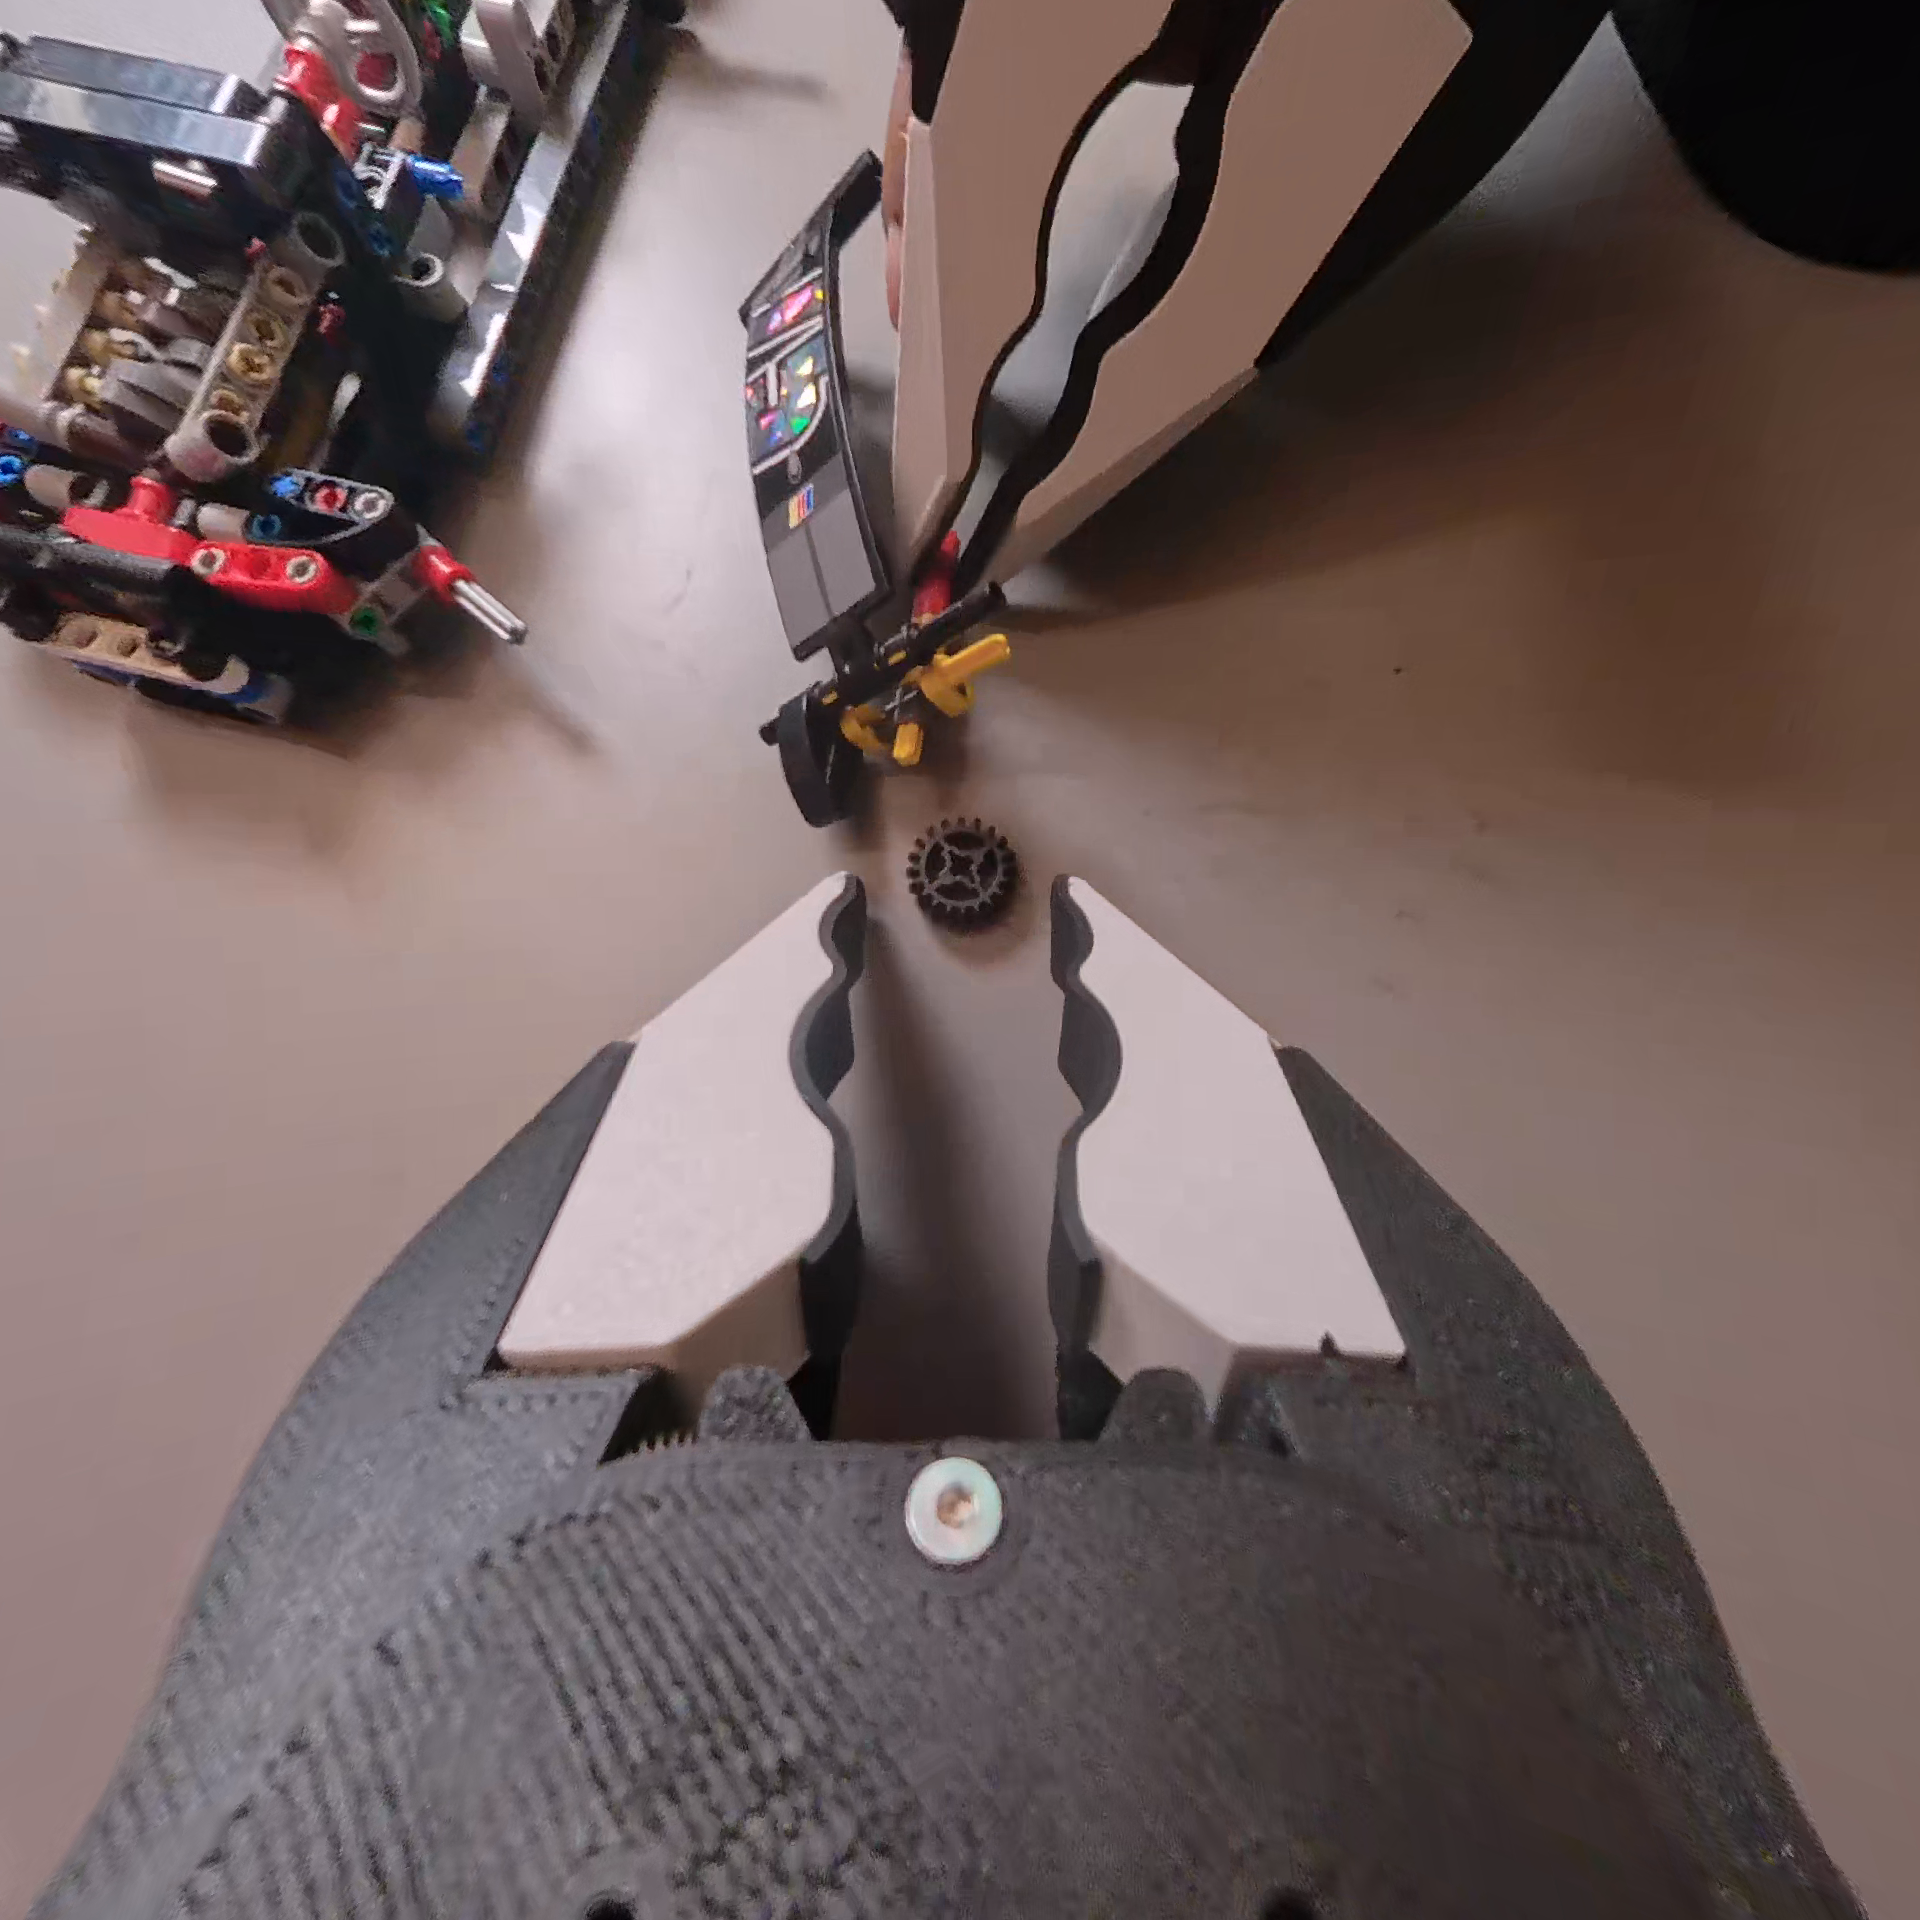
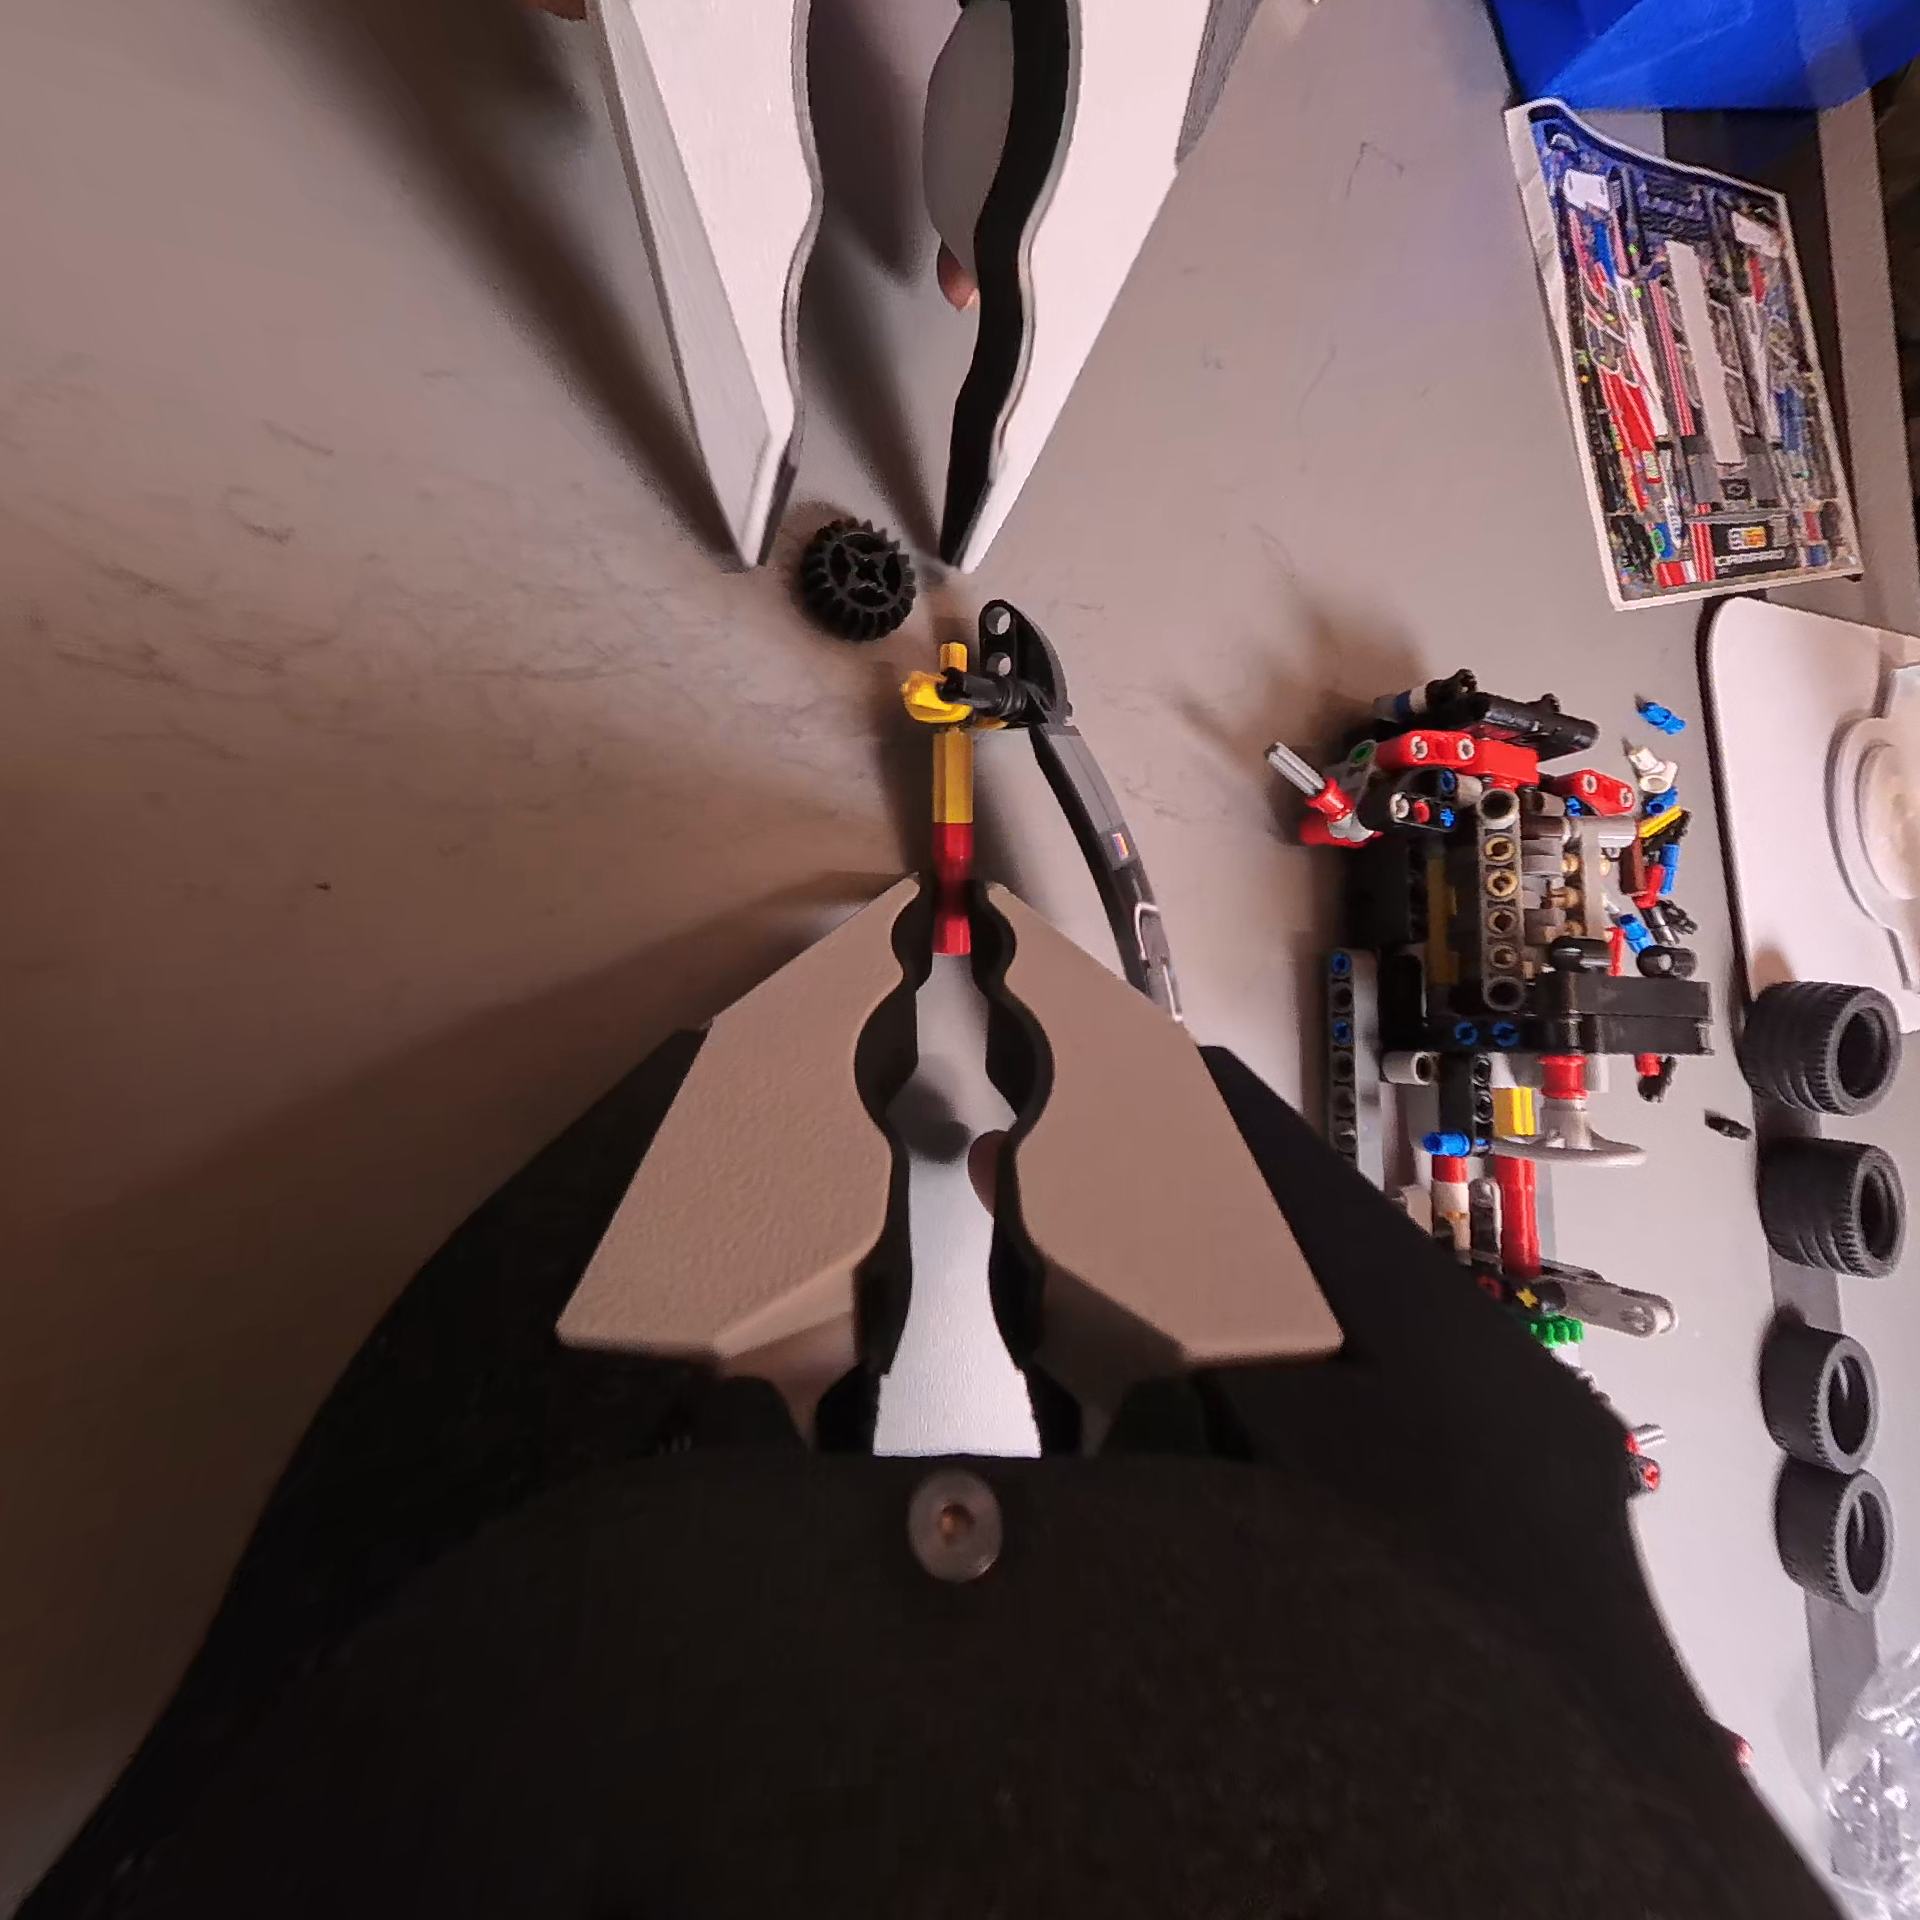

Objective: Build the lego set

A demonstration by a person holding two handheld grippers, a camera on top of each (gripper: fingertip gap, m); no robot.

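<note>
A small black gear (image 1: 962, 875) lies flat on the tan table just beyond my left gripper (image 1: 956, 894), which is open and empty, its tips to either side of the gear. The gear also shows in the right wrist view (image 2: 858, 578). My right gripper (image 2: 954, 894) is shut on the red end of a small sub-assembly (image 2: 954, 790): a red and yellow axle with a yellow connector and a curved black stickered panel (image 1: 808, 436). The part rests at table level next to the gear. The right gripper also shows in the left wrist view (image 1: 951, 551).
The partly built car chassis (image 2: 1496, 935) sits to the right, seen at upper left in the left wrist view (image 1: 208, 416). Several black tyres (image 2: 1823, 1288) line the right edge. An instruction booklet (image 2: 1694, 364), a blue bin (image 2: 1704, 47) and a clear bag (image 2: 1881, 1787) lie beyond.
</note>
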